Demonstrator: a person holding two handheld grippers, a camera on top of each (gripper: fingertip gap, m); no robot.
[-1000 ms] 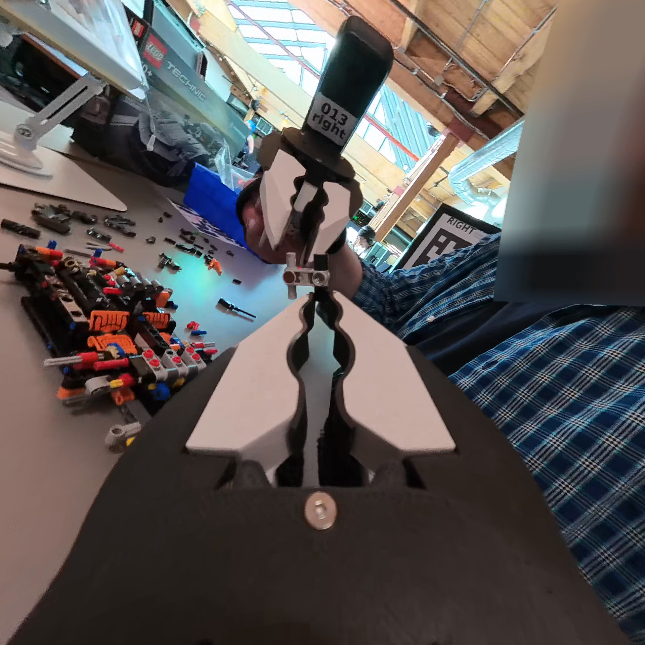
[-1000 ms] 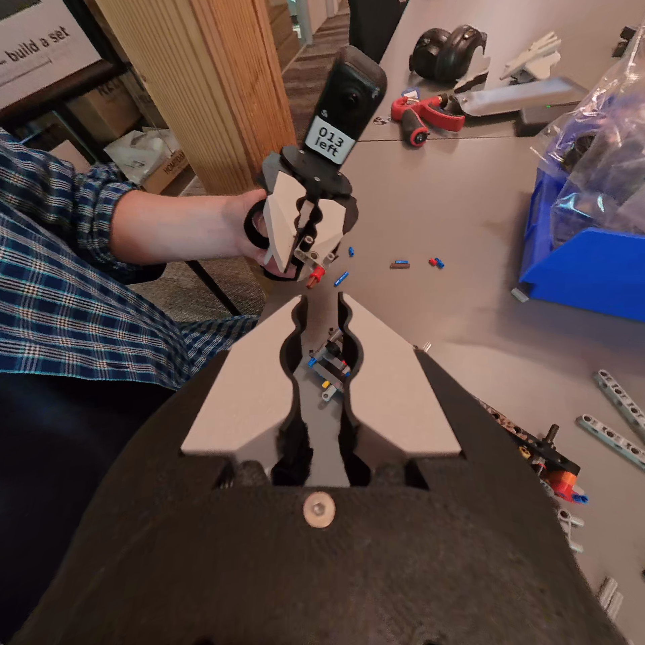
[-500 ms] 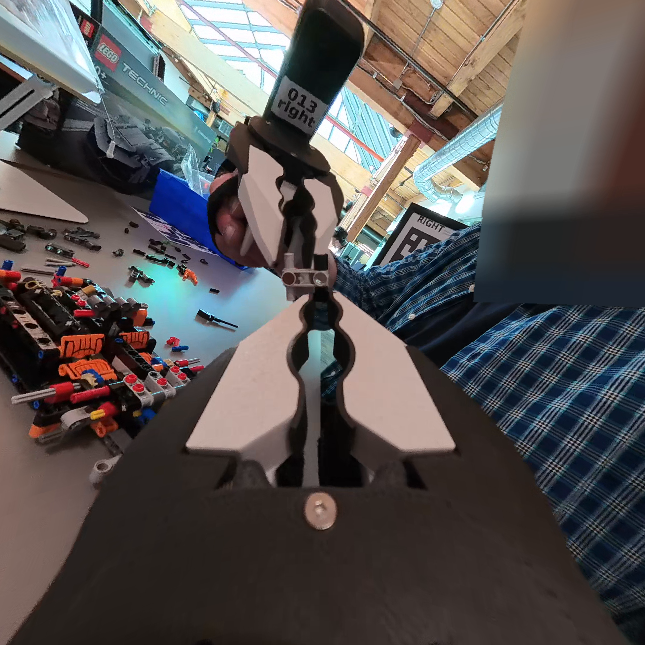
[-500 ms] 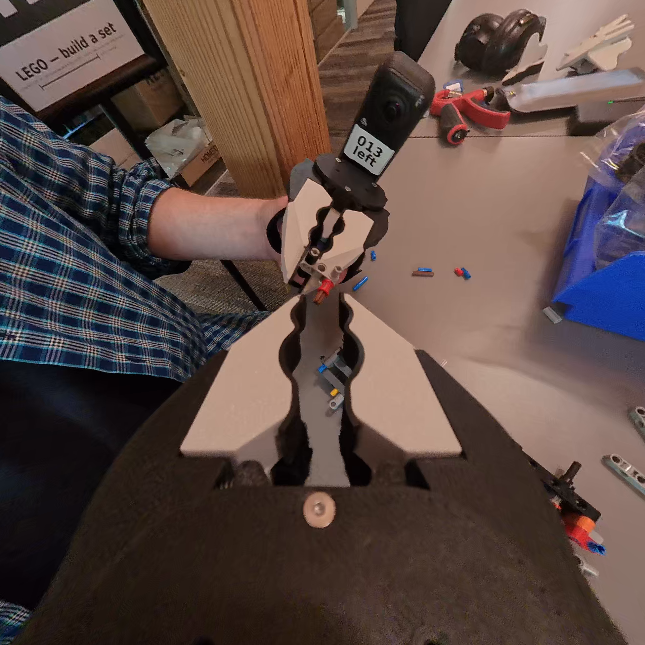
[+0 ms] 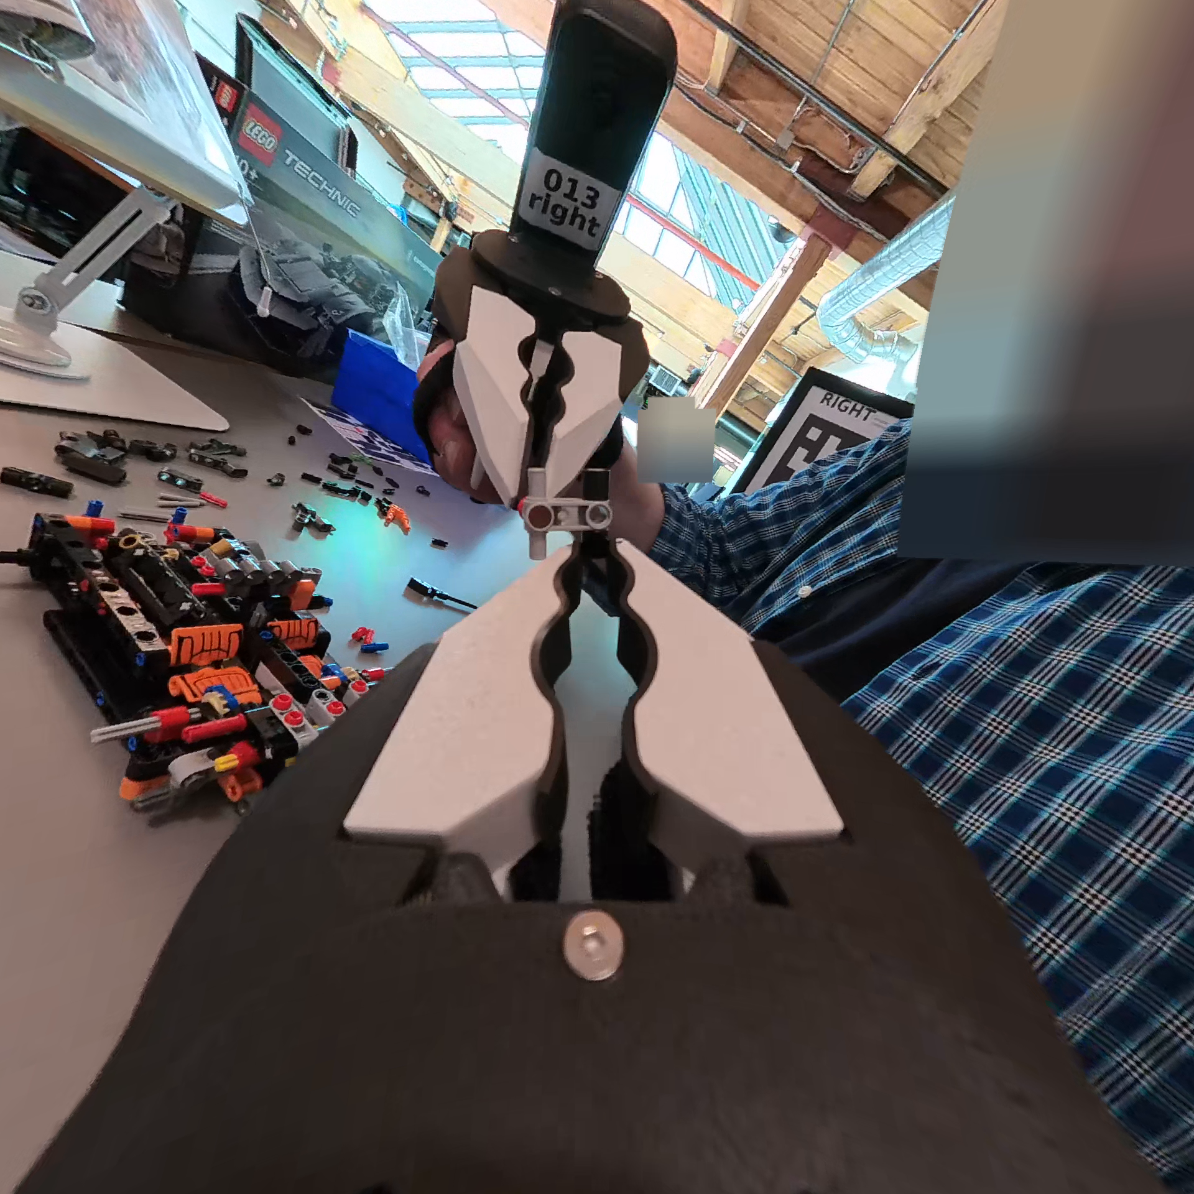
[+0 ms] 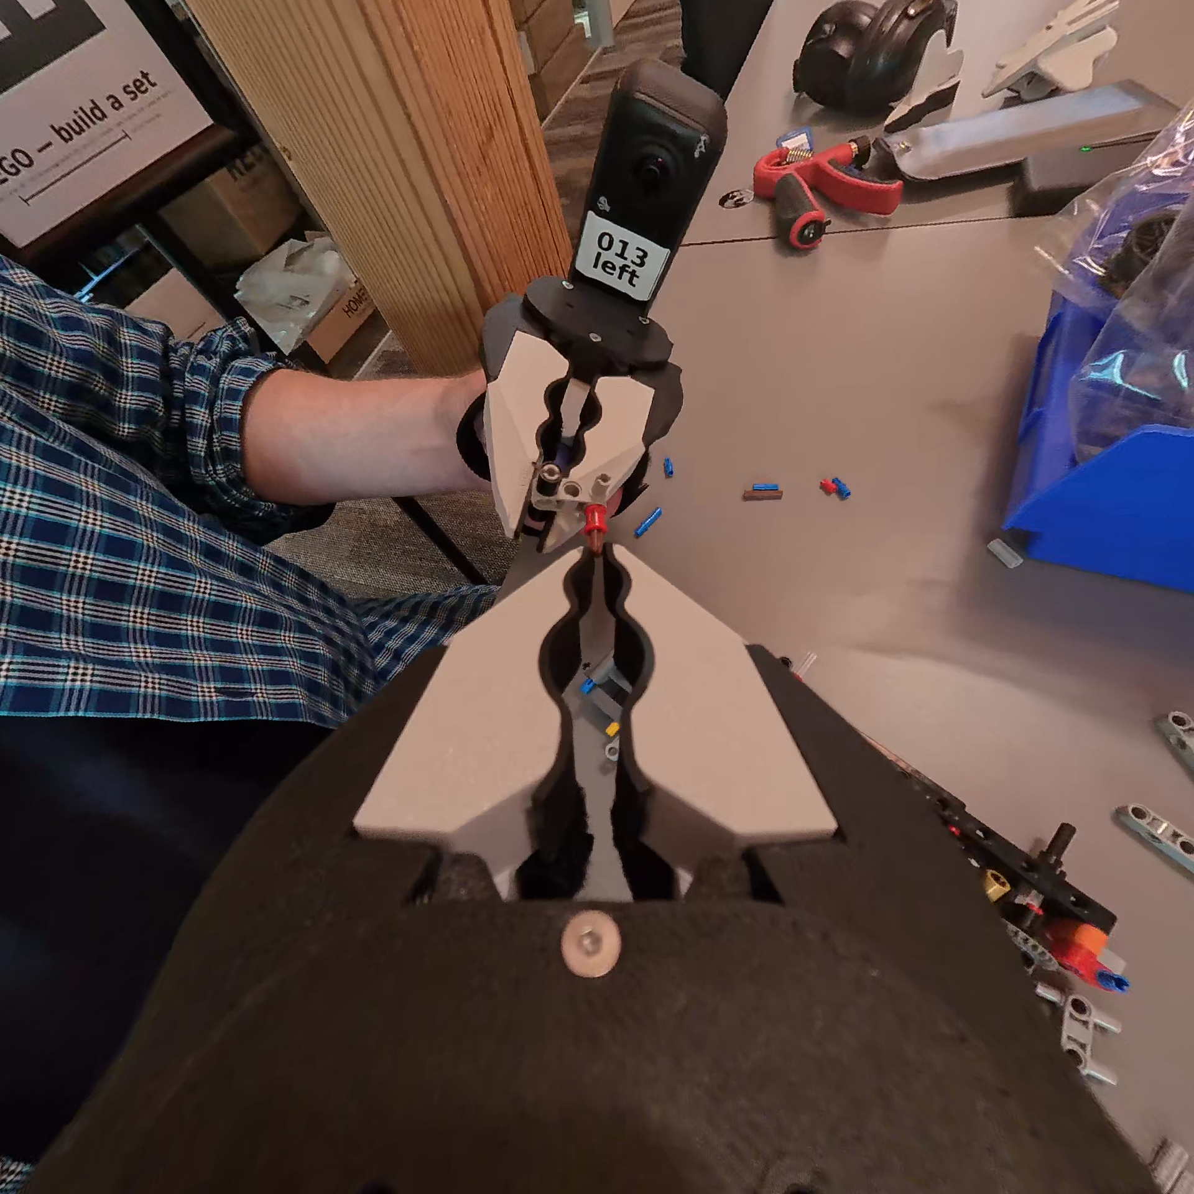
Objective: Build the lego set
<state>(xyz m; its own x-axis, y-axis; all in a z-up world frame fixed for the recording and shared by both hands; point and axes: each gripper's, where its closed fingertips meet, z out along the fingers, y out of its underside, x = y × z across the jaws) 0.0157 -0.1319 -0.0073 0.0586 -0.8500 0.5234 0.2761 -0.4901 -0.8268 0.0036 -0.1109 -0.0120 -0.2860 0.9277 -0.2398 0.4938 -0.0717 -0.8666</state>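
Noted left hand-held gripper [image 5: 585, 559] nearly closed, tips pinching the black stub of a small light grey plastic cross-hole connector [image 5: 565, 515]. Found that connector held up in the air above the near edge of the grey worktop [image 5: 97, 904], in front of a person's blue plaid sleeve [image 6: 129, 452]

Noted right hand-held gripper [image 6: 596, 554] facing the left one tip to tip, fingers drawn almost together on the end of a short red plastic pin [image 6: 592, 520]. Logged the pin's other end seated in the connector's end hole, red visible through that hole in the left wrist view

Recorded a partly built black, orange and red brick model [image 5: 181, 646] lying flat on the worktop, left of the grippers in the left wrist view, with loose dark pieces scattered beyond it. Spotted a small grey and blue sub-assembly [image 6: 607, 688] on the worktop below, visible through the gap between the right gripper's fingers. Logged short loose blue pins [image 6: 648, 522] just right of the held connector in the right wrist view, and a blue plastic bin [image 6: 1111, 504] holding clear bags at the far right
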